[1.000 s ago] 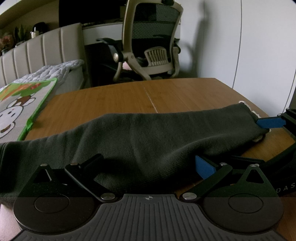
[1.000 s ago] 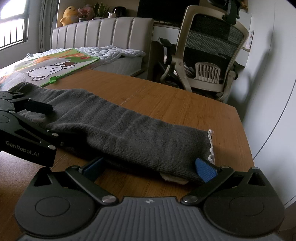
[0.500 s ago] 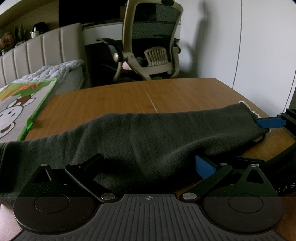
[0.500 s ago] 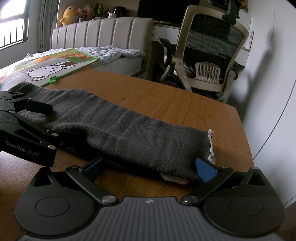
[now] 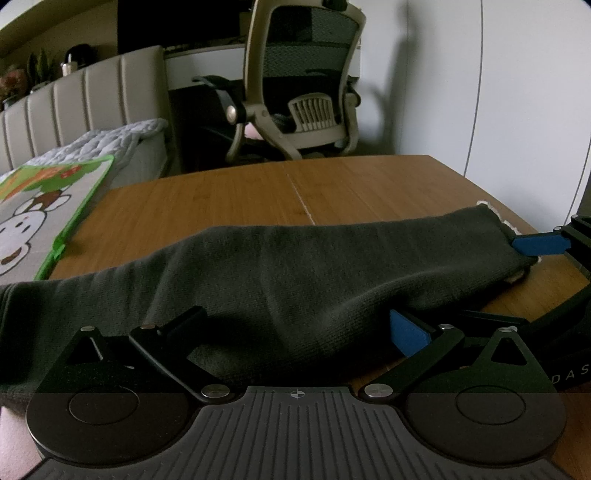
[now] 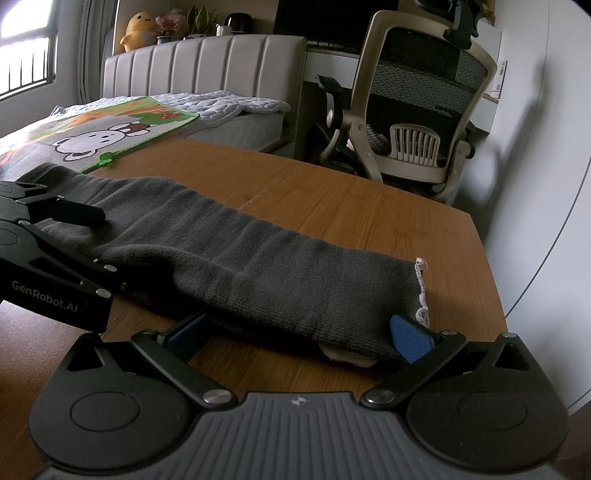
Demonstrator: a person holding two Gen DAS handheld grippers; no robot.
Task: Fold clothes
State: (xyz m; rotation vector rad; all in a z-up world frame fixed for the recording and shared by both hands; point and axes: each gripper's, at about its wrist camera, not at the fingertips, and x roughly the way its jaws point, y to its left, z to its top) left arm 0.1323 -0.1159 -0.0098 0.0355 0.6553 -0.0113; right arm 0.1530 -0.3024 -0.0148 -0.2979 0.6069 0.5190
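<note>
The left gripper (image 5: 295, 328) and right gripper (image 6: 299, 332) each spread wide, fingers straddling the near edge of a long dark grey knit garment (image 6: 258, 266) lying flat across the wooden table (image 6: 351, 206).

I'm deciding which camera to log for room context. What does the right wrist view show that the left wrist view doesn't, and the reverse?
Only the right wrist view shows the window, the yellow plush toy above the headboard, and the left gripper from the side.

Only the left wrist view shows the right gripper reaching in at the garment's end.

Both show the dark garment lying long on the wooden table, the office chair and the cartoon blanket. Both grippers are open.
</note>
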